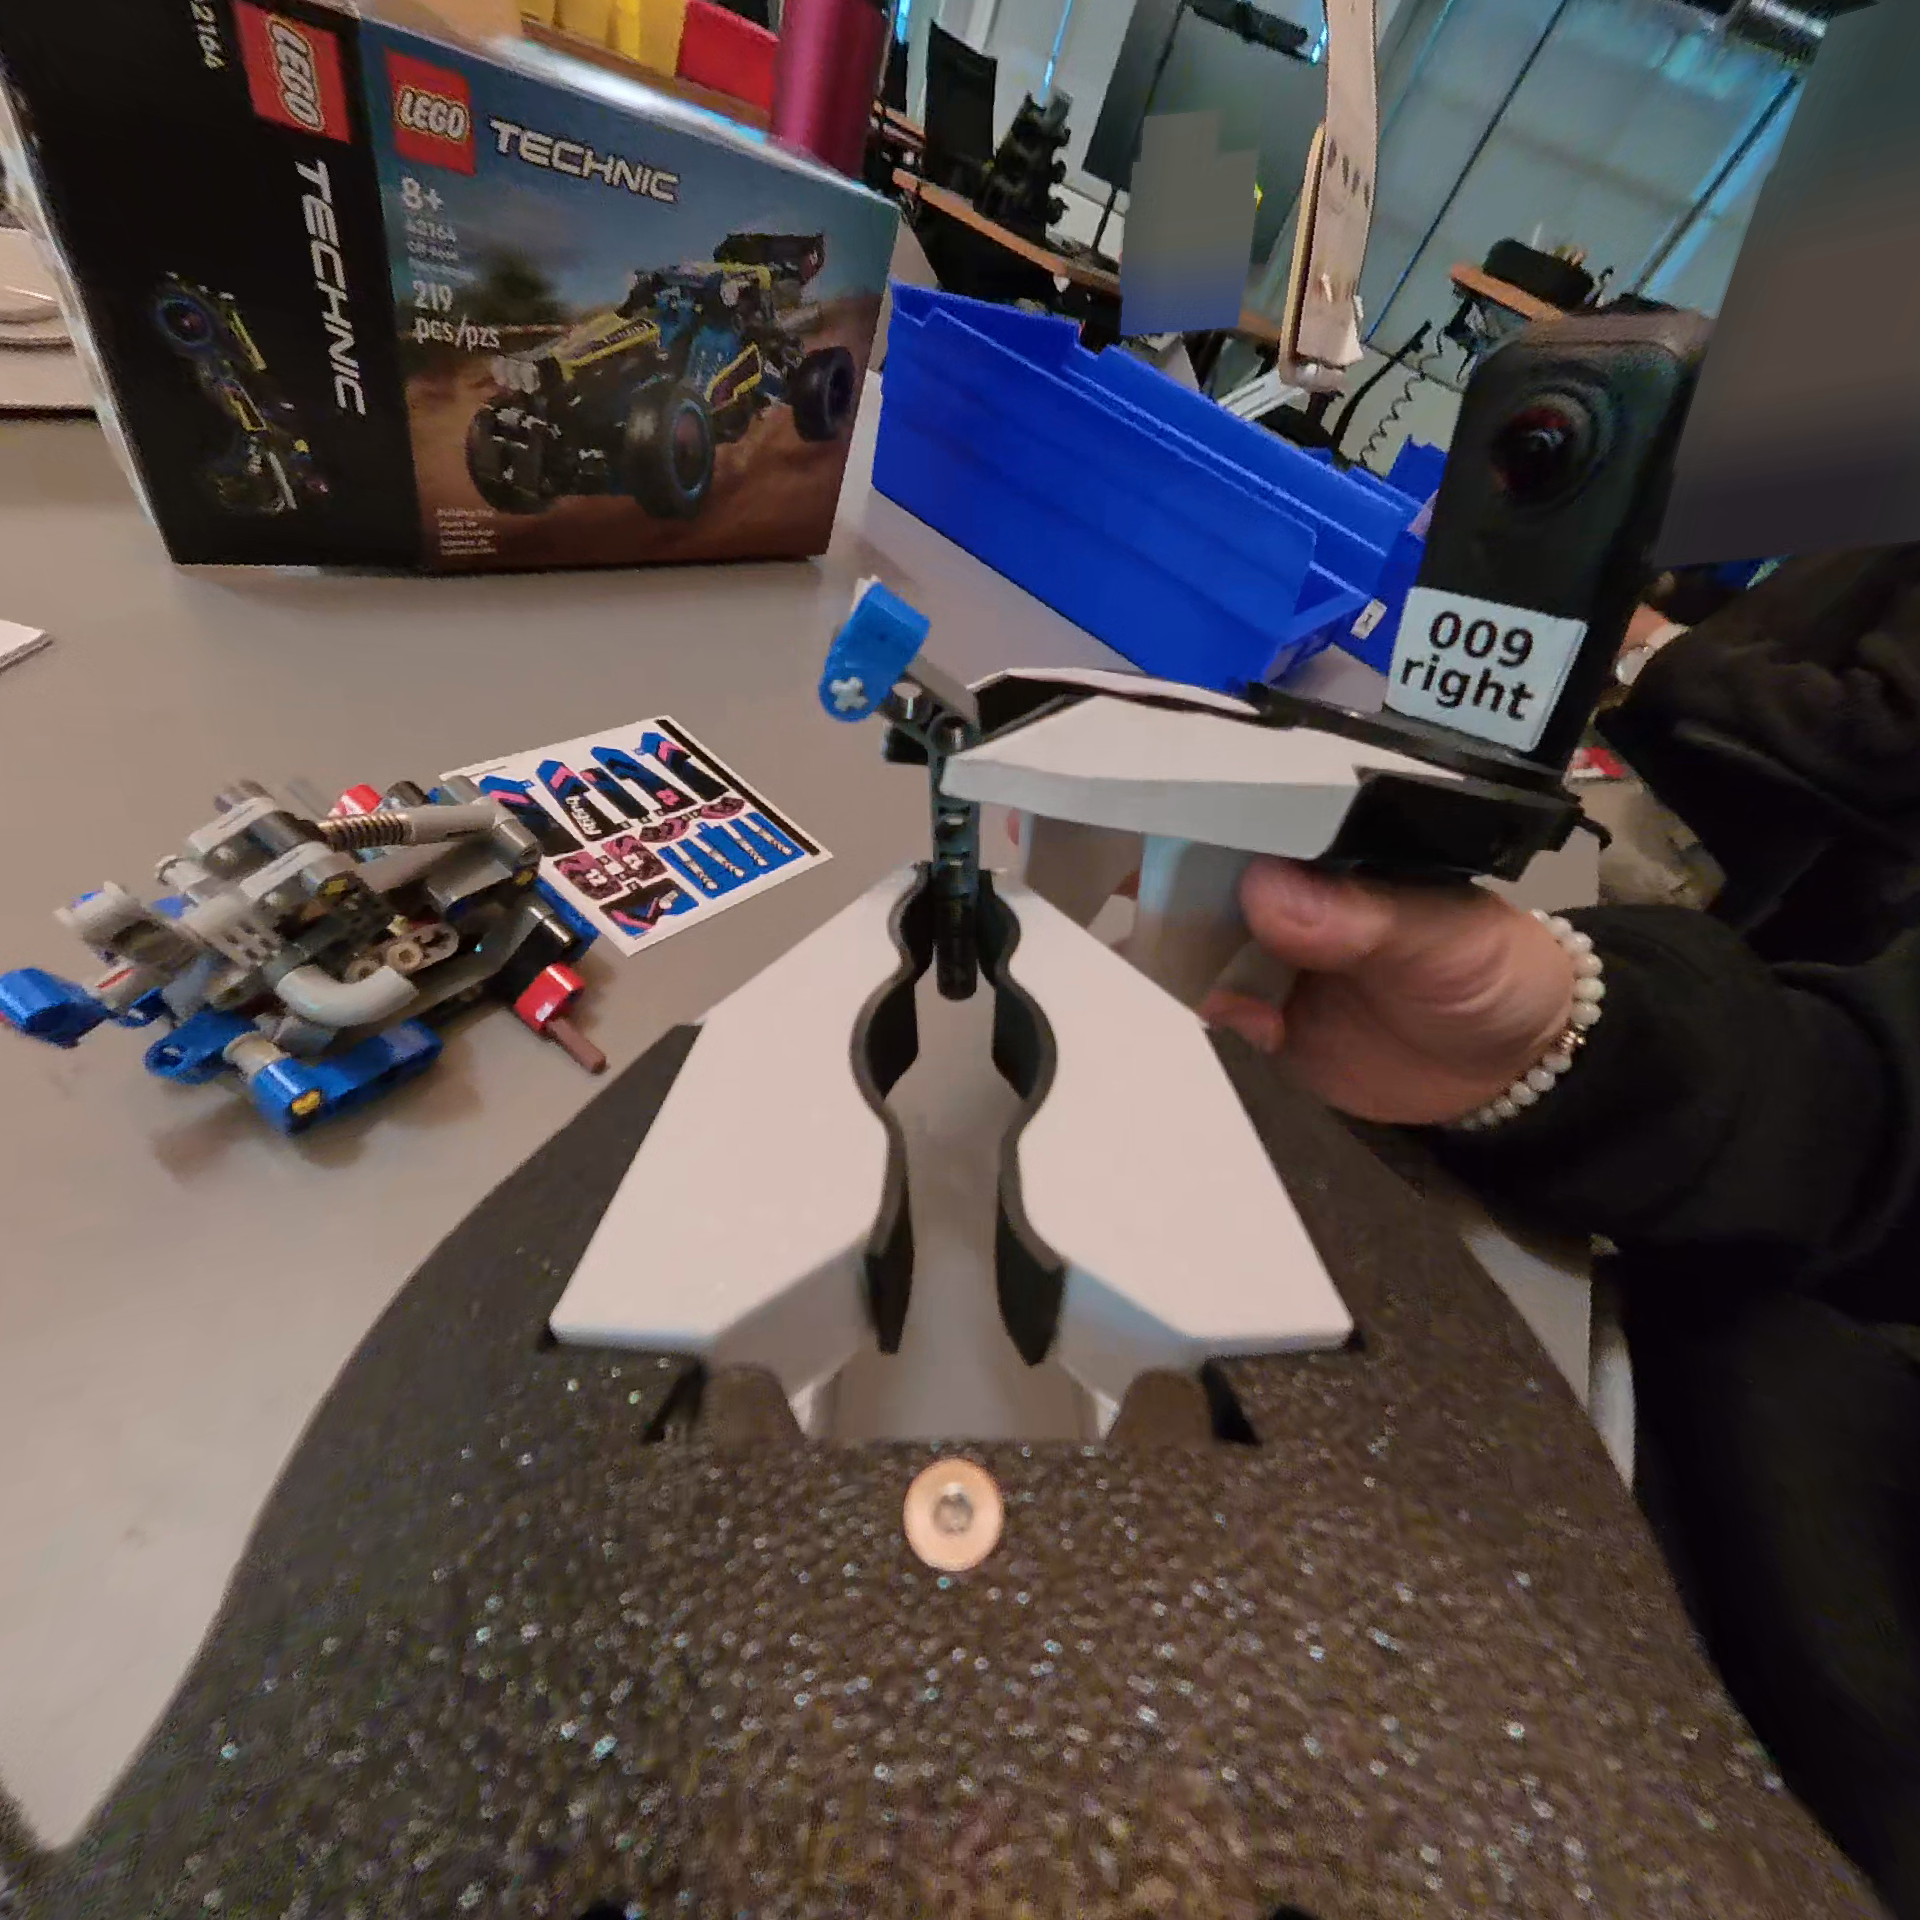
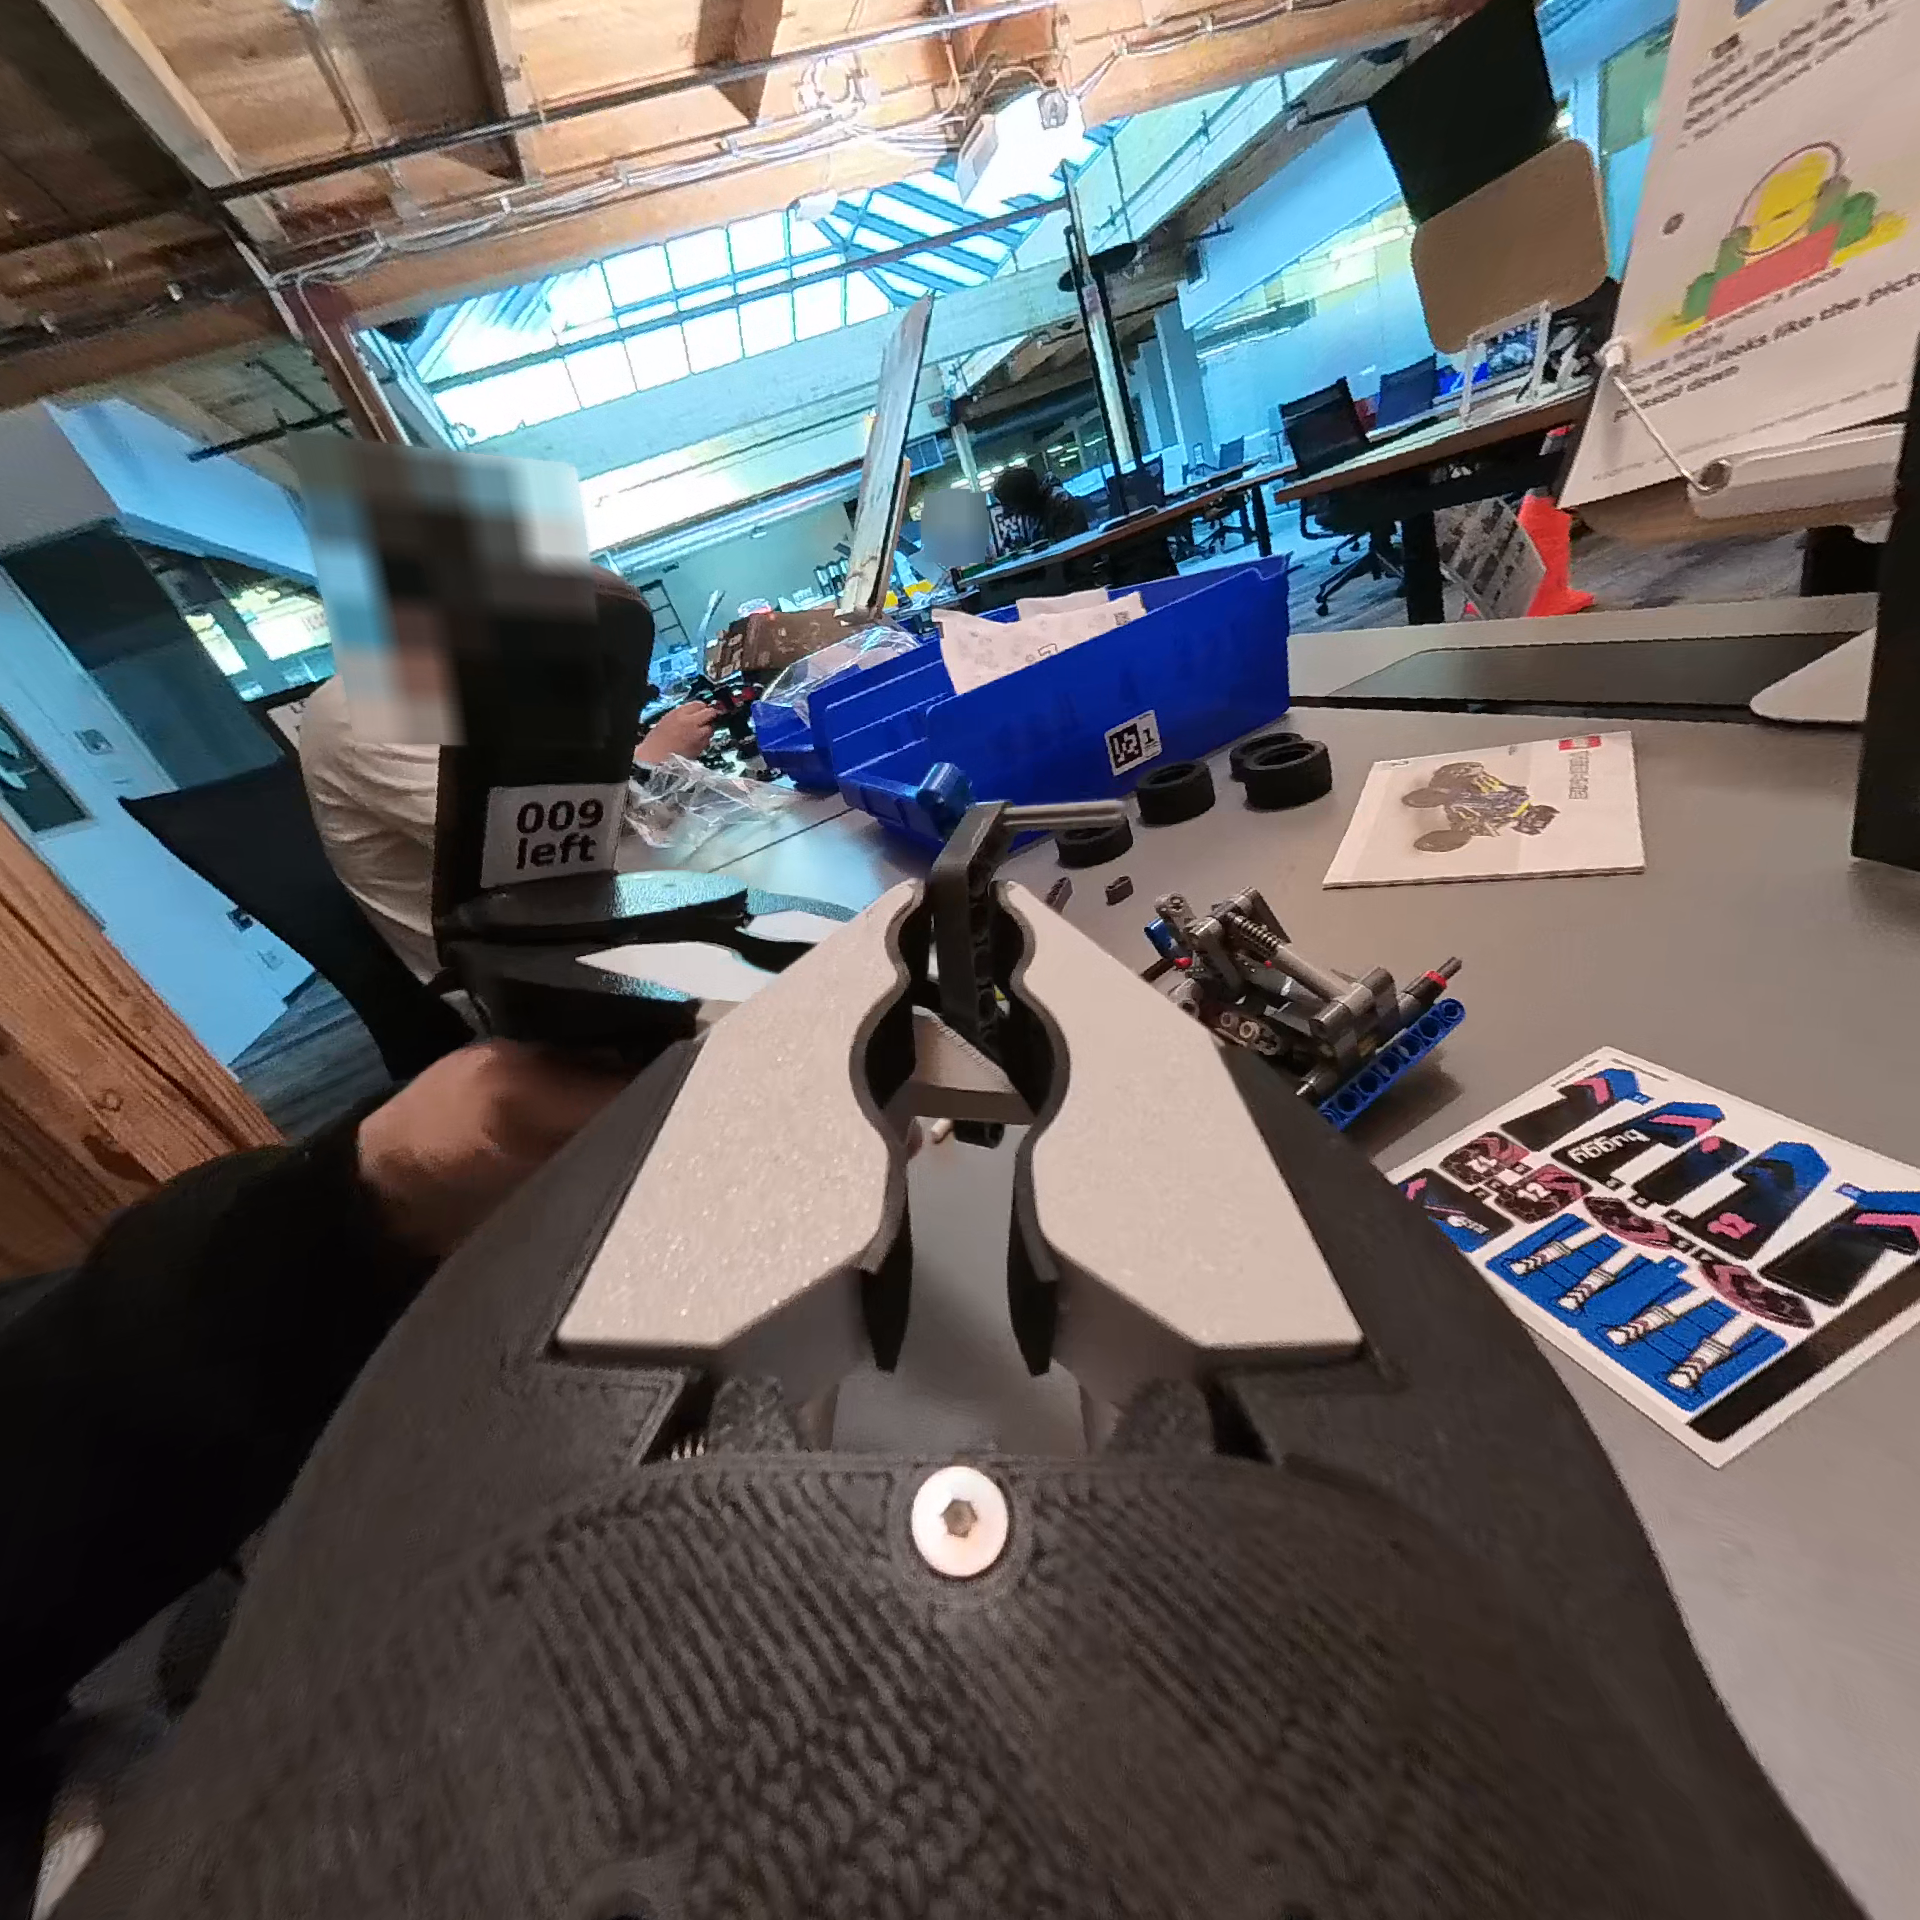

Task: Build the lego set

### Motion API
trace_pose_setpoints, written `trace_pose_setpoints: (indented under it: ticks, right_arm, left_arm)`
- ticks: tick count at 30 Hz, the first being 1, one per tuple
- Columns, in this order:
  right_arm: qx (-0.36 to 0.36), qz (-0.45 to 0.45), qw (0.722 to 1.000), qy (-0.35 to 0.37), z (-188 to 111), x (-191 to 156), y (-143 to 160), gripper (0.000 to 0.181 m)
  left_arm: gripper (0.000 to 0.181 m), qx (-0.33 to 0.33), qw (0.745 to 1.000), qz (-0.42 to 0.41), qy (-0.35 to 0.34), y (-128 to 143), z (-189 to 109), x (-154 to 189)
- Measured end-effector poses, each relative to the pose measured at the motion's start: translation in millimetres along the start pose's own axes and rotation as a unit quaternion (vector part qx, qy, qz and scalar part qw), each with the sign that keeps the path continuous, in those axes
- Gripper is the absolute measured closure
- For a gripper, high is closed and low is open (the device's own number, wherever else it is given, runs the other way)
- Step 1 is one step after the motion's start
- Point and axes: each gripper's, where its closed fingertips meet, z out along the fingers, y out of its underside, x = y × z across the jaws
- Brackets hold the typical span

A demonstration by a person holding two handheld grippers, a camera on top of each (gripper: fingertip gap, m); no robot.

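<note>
Left gripper (image 1: 951, 914) and right gripper (image 2: 961, 935), both clenched on black beam (image 1: 953, 831); chassis (image 1: 301, 935) leftward.

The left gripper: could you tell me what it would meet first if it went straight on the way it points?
Probably the right gripper, whose fingers cross just beyond the left gripper, both shut on the same small black piece. Depth is hard to judge.
</note>
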Motion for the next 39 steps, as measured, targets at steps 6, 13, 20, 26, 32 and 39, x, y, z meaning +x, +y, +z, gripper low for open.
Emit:
trace_pose_setpoints:
  ticks: [6,13,20,26,32,39]
  right_arm:
    - [-0.010,-0.015,1.000,-0.012,-1,-2,2,0.165]
    - [-0.105,-0.056,0.986,-0.116,-15,-11,15,0.161]
    - [-0.353,-0.252,0.864,-0.258,-78,-28,82,0.159]
    - [-0.410,-0.292,0.828,-0.246,-77,-30,115,0.156]
    - [-0.423,-0.295,0.821,-0.244,-77,-28,123,0.163]
    - [-0.405,-0.289,0.840,-0.216,-70,-15,120,0.170]
  left_arm:
    - [0.177,-0.040,0.999,-0.006,0.020,7,-11,-1]
    - [0.177,-0.041,0.998,-0.048,0.028,4,-38,-16]
    - [0.177,-0.049,0.992,-0.084,0.082,11,-51,-13]
    - [0.177,-0.066,0.988,-0.089,0.110,22,-48,-8]
    - [0.177,-0.082,0.986,-0.061,0.130,29,-48,-1]
    - [0.177,-0.074,0.990,-0.020,0.117,29,-43,-1]
